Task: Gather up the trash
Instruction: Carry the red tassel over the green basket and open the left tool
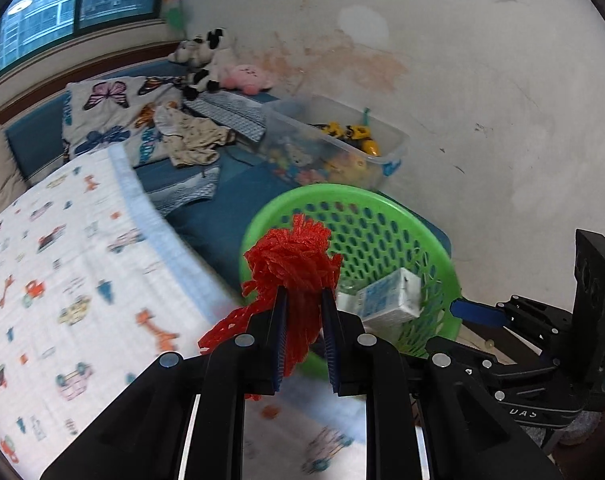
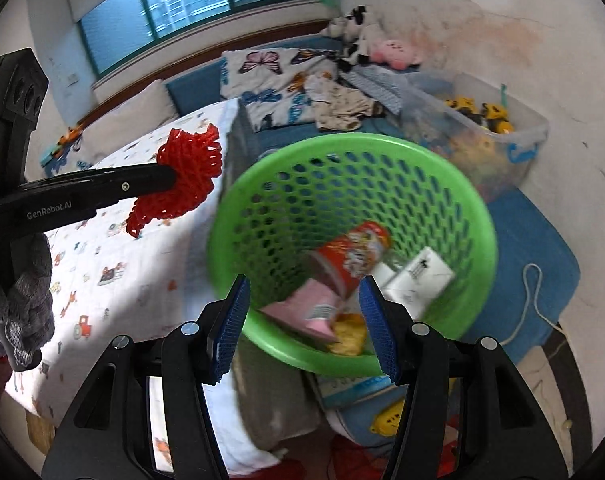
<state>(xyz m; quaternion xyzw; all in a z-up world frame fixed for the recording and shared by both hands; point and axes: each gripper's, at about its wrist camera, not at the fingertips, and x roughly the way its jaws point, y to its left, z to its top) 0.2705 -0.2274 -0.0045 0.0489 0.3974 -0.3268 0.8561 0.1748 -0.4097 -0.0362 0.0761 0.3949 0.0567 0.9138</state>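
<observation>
Holding one red foam net [image 1: 292,258], bunched, between closed fingers [image 1: 280,320]: left gripper [image 1: 304,326], raised just beside rim of one green perforated basket [image 1: 382,200]. Same net [image 2: 190,172] seen from right wrist view at tip of left gripper [image 2: 170,178], above patterned bedsheet [image 2: 114,240], left of basket [image 2: 474,216]; net's loose tail hanging below fingers.

Right gripper [image 2: 304,326]: fingers [image 2: 230,328] spread apart, nothing between them, near rim of basket showing between them; whether touching it cannot be told.

Basket contents, partly blurred by motion:
- one red-orange printed cup or tube [image 2: 352,258], lying tilted
- one pink wrapper or carton [image 2: 306,314], label unreadable
- one white carton [image 2: 420,280]; seen from left wrist view as white-and-blue box [image 1: 386,294]
- yellow scrap [image 2: 348,334], identity unclear, half hidden behind right finger

Basket base cut off by gripper bodies in both views; what carries it not visible.

Surroundings on bed:
- one butterfly-print pillow [image 1: 106,116]
- one crumpled beige garment [image 1: 194,142]
- one black-and-white plush [image 1: 200,62]
- one pink plush [image 1: 248,78]
- one clear plastic bin [image 1: 386,152] of toys against wall, contents too jumbled to count

Items below basket in right wrist view, including something yellow [image 2: 388,420], indistinct.
</observation>
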